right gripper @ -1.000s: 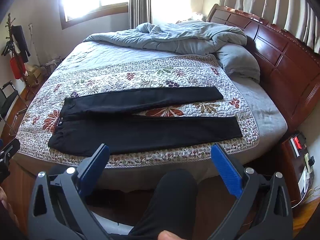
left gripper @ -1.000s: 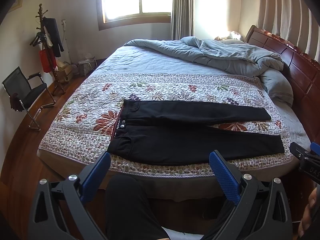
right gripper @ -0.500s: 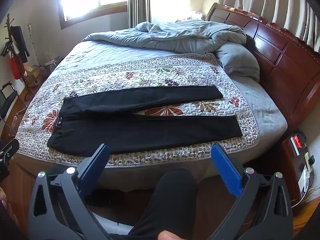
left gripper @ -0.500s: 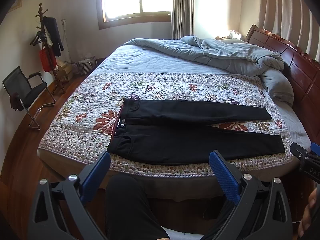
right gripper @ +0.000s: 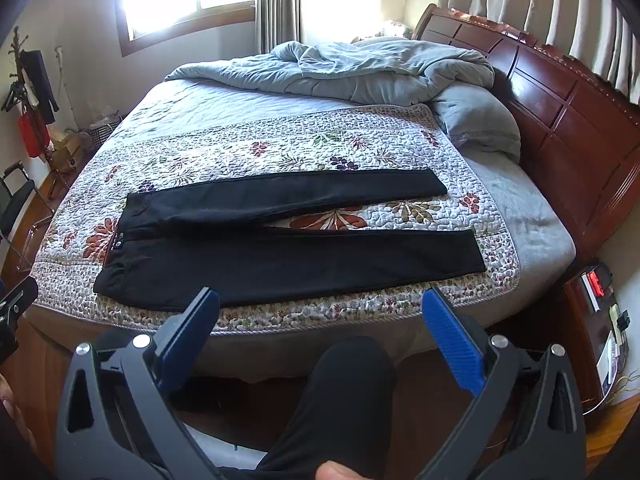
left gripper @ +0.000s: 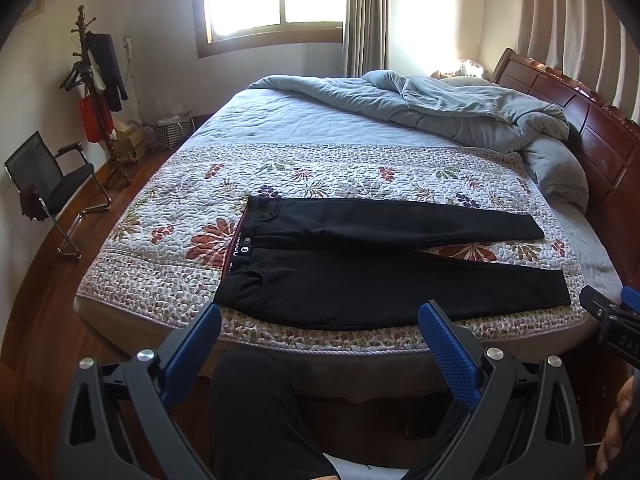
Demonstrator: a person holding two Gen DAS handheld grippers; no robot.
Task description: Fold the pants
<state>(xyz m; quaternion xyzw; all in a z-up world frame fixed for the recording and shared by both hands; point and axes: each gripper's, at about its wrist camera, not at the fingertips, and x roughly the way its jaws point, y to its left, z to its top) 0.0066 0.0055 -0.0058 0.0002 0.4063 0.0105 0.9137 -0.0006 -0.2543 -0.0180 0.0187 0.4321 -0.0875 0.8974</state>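
The black pants (left gripper: 384, 264) lie flat on the floral quilt (left gripper: 172, 216) near the bed's front edge, waistband toward the chair side, the two legs spread in a narrow V toward the headboard (right gripper: 560, 112). Nothing is folded yet. Both the left tongs (left gripper: 320, 344) and the right tongs (right gripper: 320, 328) hang short of the bed with blue pads wide apart, holding nothing. The likely first step is laying one leg over the other. To do it well, one tongs should pinch the far leg's hem and the other the far waistband corner, lifting both together so the cloth stays taut and the seams line up.
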